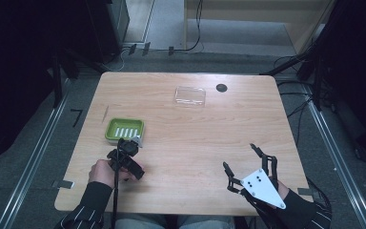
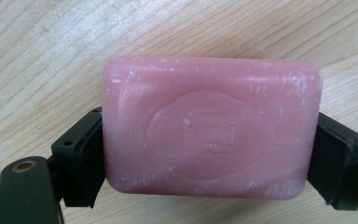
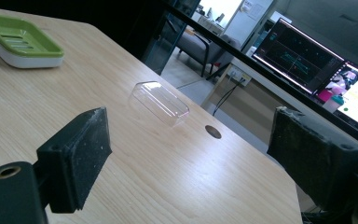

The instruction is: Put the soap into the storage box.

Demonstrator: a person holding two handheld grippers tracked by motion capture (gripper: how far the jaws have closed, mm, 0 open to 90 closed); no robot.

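A pink bar of soap [image 2: 209, 130] with an embossed oval lies flat on the wooden table [image 1: 195, 138]. My left gripper [image 2: 208, 161] is shut on it, one black pad pressed against each short end. In the high view my left gripper [image 1: 132, 145] points down just in front of the green soap dish [image 1: 124, 130], near the table's left side. A clear plastic lid [image 1: 189, 96] lies toward the far edge. My right gripper [image 1: 238, 156] is open over the front right of the table with nothing between its pads [image 3: 74, 158].
A dark round hole [image 1: 221, 88] sits in the tabletop right of the clear lid. In the right gripper view the green soap dish [image 3: 18, 42] stands far left, the lid [image 3: 161, 102] in the middle, and lit monitors [image 3: 307, 60] beyond the table edge.
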